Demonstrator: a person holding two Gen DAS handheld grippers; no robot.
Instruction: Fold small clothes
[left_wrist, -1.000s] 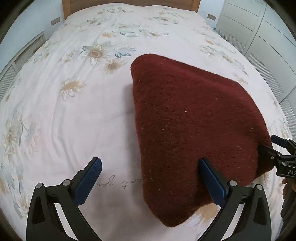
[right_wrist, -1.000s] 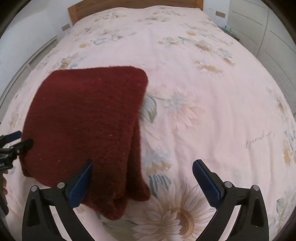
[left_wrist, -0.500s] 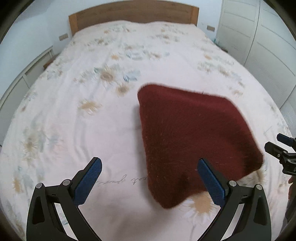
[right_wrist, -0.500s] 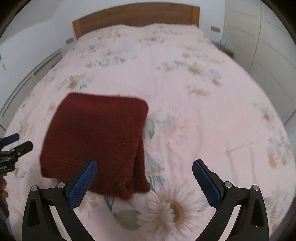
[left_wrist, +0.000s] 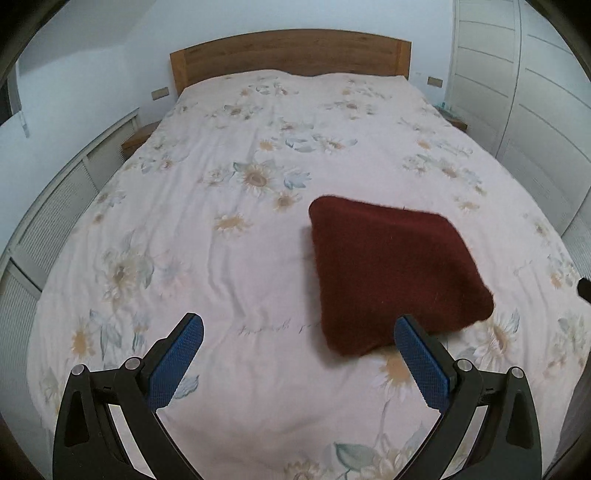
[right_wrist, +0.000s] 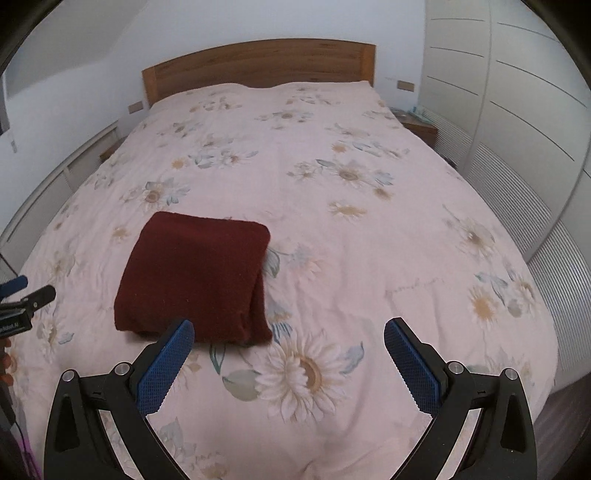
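Observation:
A dark red woolly garment (left_wrist: 391, 273) lies folded into a thick square on the flowered bedspread (left_wrist: 229, 236). In the right wrist view the same folded garment (right_wrist: 199, 284) sits left of centre, its layered edge facing right. My left gripper (left_wrist: 299, 358) is open and empty, held back from the garment's near left corner. My right gripper (right_wrist: 288, 358) is open and empty too, just in front of the garment's near right corner. The left gripper's tip (right_wrist: 22, 295) shows at the left edge of the right wrist view.
The wide bed ends in a wooden headboard (left_wrist: 291, 55). White wardrobe doors (left_wrist: 535, 110) stand along the right. A low white slatted unit (left_wrist: 55, 206) runs along the left, with a bedside shelf (left_wrist: 138, 138) near the headboard.
Both grippers have pulled back and up from the garment, which now looks smaller and farther away. The garment has stayed folded on the bed.

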